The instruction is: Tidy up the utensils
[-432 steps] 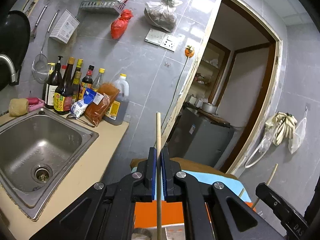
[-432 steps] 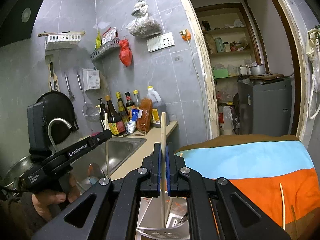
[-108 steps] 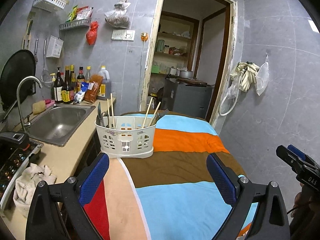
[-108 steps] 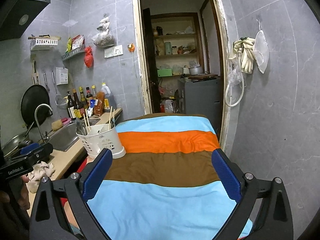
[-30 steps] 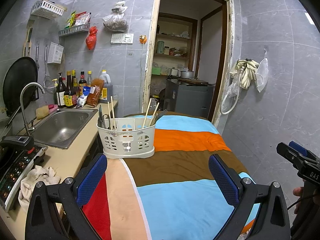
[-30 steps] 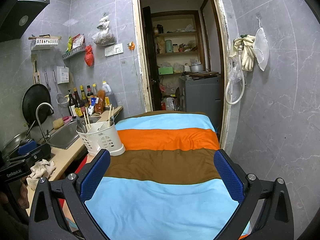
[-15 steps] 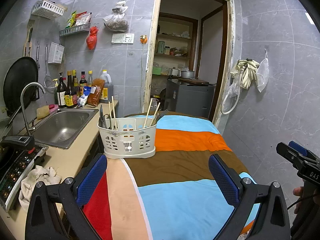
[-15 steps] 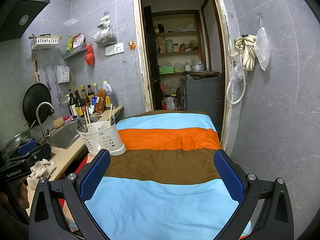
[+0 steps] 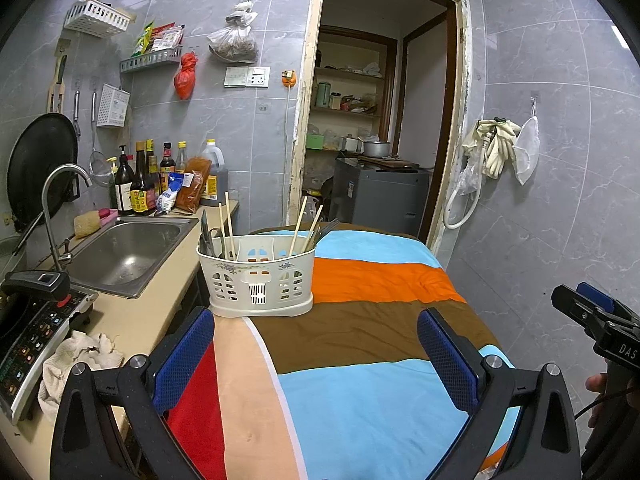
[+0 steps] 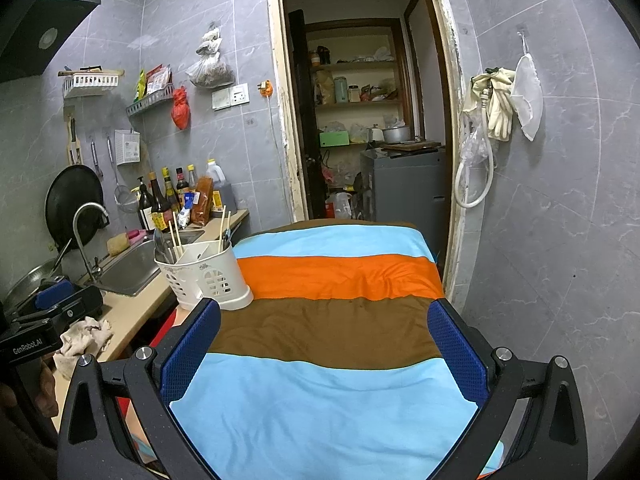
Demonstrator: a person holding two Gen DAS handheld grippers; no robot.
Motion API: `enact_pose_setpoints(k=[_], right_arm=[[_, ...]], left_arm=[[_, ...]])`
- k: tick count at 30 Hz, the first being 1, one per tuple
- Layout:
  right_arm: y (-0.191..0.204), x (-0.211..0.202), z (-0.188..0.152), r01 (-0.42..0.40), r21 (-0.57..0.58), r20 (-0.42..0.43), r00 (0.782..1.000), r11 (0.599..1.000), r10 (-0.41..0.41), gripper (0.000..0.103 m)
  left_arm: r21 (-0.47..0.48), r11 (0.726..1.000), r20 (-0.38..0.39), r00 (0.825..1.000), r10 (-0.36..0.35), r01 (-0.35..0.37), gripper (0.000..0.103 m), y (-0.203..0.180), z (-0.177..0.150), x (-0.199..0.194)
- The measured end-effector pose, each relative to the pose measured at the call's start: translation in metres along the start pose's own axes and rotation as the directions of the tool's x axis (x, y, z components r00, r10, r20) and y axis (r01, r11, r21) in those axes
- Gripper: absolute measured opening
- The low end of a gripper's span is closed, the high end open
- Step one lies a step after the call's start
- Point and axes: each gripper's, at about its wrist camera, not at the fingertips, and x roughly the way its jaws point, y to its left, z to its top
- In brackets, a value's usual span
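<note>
My left tool (image 9: 316,356) stands wide, its blue pads far apart, and it holds nothing and touches nothing; it hangs above the near part of the striped cloth (image 9: 360,320). My right tool (image 10: 324,348) is spread just as wide, also with nothing between its pads, over the brown and light-blue bands of the same cloth.

The white utensil caddy (image 9: 258,280) stands upright on the far left corner of the cloth, just beside the edge of the tabletop (image 9: 132,320), well ahead of both tools. From the right wrist view it sits to the far left (image 10: 206,276).

Inside it, the chopsticks (image 9: 229,224) in the left compartment stand nearly vertical, their long axes up and down with tips pointing up and leaning slightly left. Another pair of chopsticks (image 9: 304,224) in the right compartment tilts up and to the right. Dark metal utensils (image 9: 206,236) rise from the left end, and more show at the right end; I cannot tell what kind they are.

Left of the caddy lies the steel sink (image 9: 128,248) with its tap (image 9: 56,208), and a crumpled rag (image 9: 76,364) rests on the tabletop nearer to me.
</note>
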Motion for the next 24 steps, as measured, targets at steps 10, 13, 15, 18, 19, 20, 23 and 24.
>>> enact_pose_setpoints(k=[10,13,15,18,19,20,23,24], right_arm=[[0.0005,-0.0002,0.0001,0.001,0.000,-0.001,1.000,1.000,-0.001,0.101],[0.0007,-0.0001,0.0006,0.001,0.001,-0.001,1.000,1.000,-0.001,0.101],[0.0007,-0.0001,0.0008,0.001,0.001,-0.002,1.000,1.000,-0.001,0.101],[0.0009,-0.0001,0.0009,0.001,0.000,-0.001,1.000,1.000,-0.001,0.101],[0.0009,-0.0004,0.0002,0.001,0.000,-0.001,1.000,1.000,-0.001,0.101],[0.0008,-0.0004,0.0003,0.001,0.001,-0.002,1.000,1.000,-0.001,0.101],[0.0009,-0.0001,0.0012,0.001,0.001,-0.002,1.000,1.000,-0.001,0.101],[0.0009,-0.0002,0.0010,0.001,0.000,-0.002,1.000,1.000,-0.001,0.101]], left_arm=[[0.000,1.000,0.000,1.000,0.000,0.000,0.102,0.0012,0.0002,0.0000],[0.000,1.000,-0.001,1.000,0.000,0.000,0.102,0.0014,0.0003,0.0001],[0.001,1.000,0.000,1.000,0.000,0.000,0.102,0.0012,0.0004,0.0004],[0.001,1.000,-0.001,1.000,0.000,0.000,0.102,0.0014,0.0005,0.0005],[0.001,1.000,-0.001,1.000,0.000,0.000,0.102,0.0017,0.0005,0.0004],[0.002,1.000,-0.002,1.000,0.000,0.000,0.102,0.0010,0.0005,0.0008],[0.001,1.000,0.000,1.000,-0.001,0.001,0.102,0.0002,0.0006,0.0011],[0.001,1.000,0.000,1.000,-0.002,0.002,0.102,0.0015,0.0007,0.0005]])
